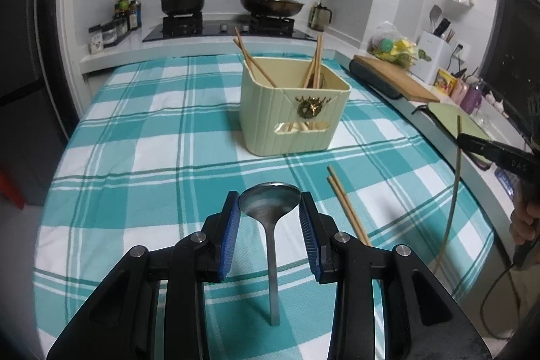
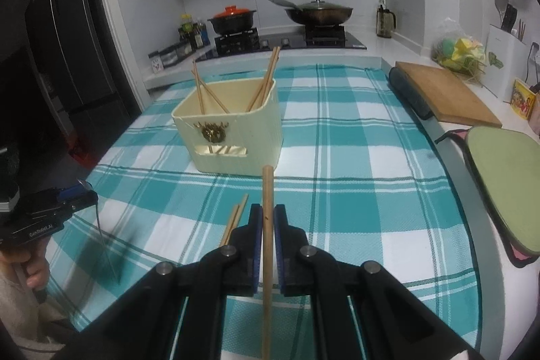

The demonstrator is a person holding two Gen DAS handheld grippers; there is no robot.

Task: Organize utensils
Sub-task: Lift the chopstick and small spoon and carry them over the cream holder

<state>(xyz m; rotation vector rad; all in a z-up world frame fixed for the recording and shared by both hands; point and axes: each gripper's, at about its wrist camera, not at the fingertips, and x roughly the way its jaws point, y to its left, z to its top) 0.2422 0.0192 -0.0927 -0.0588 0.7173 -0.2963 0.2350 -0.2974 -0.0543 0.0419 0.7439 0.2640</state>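
Steel spoon (image 1: 270,201) gripped by left gripper (image 1: 270,208), wooden chopstick (image 2: 267,225) by right gripper (image 2: 268,218); both best lowered upright into cream plastic bin (image 1: 293,103) at 12 o'clock.

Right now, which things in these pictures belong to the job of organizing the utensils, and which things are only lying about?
Belong to the job:
- spoon in the left gripper
- chopstick in the right gripper
- two loose chopsticks on the tablecloth
- cream utensil box, chopsticks already inside

Only lying about:
- wooden cutting board
- orange-lidded pot
- lidded wok
- green mat
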